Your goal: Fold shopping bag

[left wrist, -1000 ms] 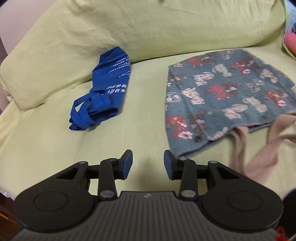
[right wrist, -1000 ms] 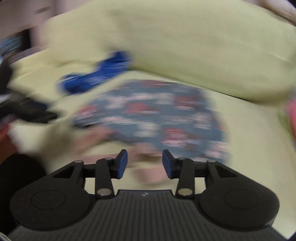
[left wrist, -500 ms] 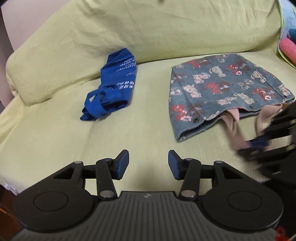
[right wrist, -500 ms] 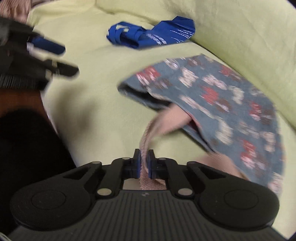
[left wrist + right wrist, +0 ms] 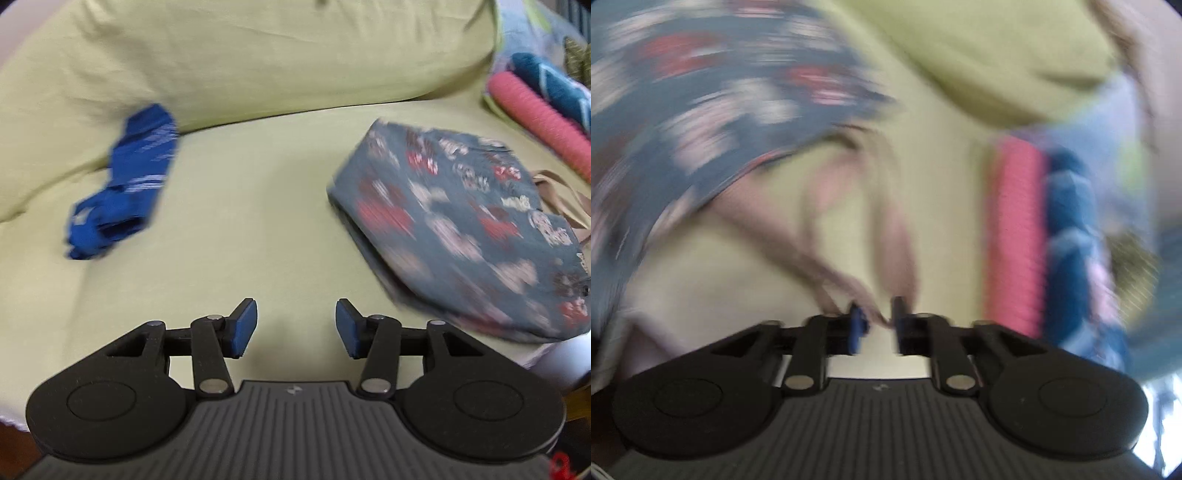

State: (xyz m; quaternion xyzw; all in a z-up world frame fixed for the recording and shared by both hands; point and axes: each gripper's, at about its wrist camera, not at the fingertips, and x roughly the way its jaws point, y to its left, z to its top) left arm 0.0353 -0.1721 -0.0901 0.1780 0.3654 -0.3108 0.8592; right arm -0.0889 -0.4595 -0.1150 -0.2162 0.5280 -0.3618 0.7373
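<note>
The patterned shopping bag [image 5: 454,229] lies on the yellow-green sofa [image 5: 258,221], ahead and right of the left gripper [image 5: 295,328], whose jaws are spread and empty. Only the right wrist view shows the pinkish woven handles [image 5: 849,284] reaching the right gripper [image 5: 877,323] — jaws slightly parted, grip unclear through blur. A crumpled blue bag [image 5: 125,184] sits ahead-left.

sofa [image 5: 280,236]: yellow-green cover | back cushion [image 5: 258,55]: same fabric
</note>
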